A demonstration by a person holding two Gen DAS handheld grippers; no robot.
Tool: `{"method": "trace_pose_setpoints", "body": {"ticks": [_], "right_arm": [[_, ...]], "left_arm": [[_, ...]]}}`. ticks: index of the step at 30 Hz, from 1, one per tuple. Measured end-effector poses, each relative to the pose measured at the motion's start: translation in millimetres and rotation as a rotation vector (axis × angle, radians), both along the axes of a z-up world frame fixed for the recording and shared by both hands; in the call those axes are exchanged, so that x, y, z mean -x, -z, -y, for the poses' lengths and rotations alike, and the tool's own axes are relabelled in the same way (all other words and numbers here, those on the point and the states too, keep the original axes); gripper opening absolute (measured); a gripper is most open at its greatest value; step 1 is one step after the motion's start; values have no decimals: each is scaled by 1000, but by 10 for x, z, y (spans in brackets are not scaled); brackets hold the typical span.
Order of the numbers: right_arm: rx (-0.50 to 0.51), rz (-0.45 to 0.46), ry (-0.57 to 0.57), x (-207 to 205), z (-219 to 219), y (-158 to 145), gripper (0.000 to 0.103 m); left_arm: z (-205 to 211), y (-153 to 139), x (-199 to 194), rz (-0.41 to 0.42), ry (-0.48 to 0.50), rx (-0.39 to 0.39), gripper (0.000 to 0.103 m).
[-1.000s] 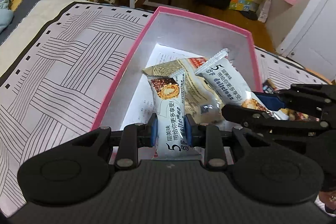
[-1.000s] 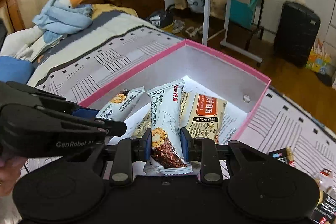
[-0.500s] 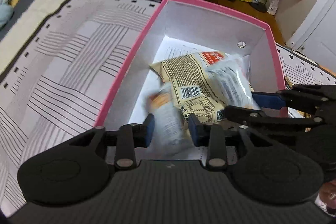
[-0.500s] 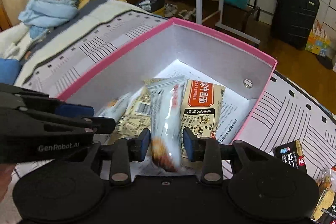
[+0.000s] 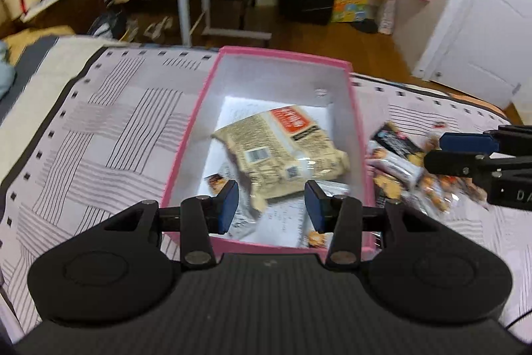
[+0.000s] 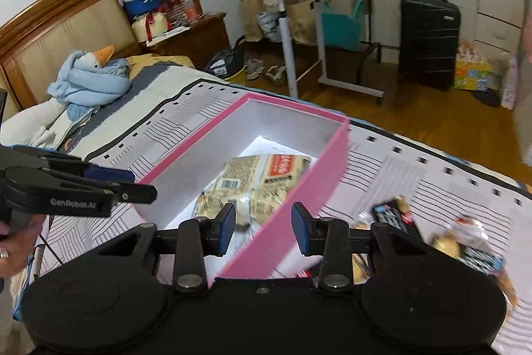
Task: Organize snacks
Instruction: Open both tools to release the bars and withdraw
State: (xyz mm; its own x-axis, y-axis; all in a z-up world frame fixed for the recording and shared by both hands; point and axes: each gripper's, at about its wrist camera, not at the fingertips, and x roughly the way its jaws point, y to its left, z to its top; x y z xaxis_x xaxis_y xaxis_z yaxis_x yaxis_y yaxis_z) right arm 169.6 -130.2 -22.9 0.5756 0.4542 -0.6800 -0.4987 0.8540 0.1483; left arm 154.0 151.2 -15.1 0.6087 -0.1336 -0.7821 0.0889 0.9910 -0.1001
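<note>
pink box (image 5: pixel 186 135) below; left gripper (image 5: pixel 271 205) and right gripper (image 6: pixel 263 227) hover spread, empty.

Both hand-held grippers (image 5: pixel 271 200) (image 6: pixel 263 227) — agape, unladen

Pink box (image 5: pixel 186 142), beige, seemingly orange-labelled packet (image 5: pixel 282 148).
</note>
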Motion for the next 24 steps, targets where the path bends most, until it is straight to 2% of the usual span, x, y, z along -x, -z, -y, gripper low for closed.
{"method": "trace_pose_setpoints", "body": {"ticks": [6, 10, 17, 24], "right_arm": [[23, 25, 36, 347, 407, -102, 45], [88, 36, 54, 522, 598, -30, 46], [122, -25, 34, 679, 832, 248, 46], [78, -111, 16, 627, 970, 667, 46]], "left_arm": [[342, -214, 212, 51, 127, 4, 43], [655, -200, 252, 58, 224, 11, 43], [1174, 65, 108, 2, 336, -14, 41], [1485, 525, -62, -86, 385, -34, 39]]}}
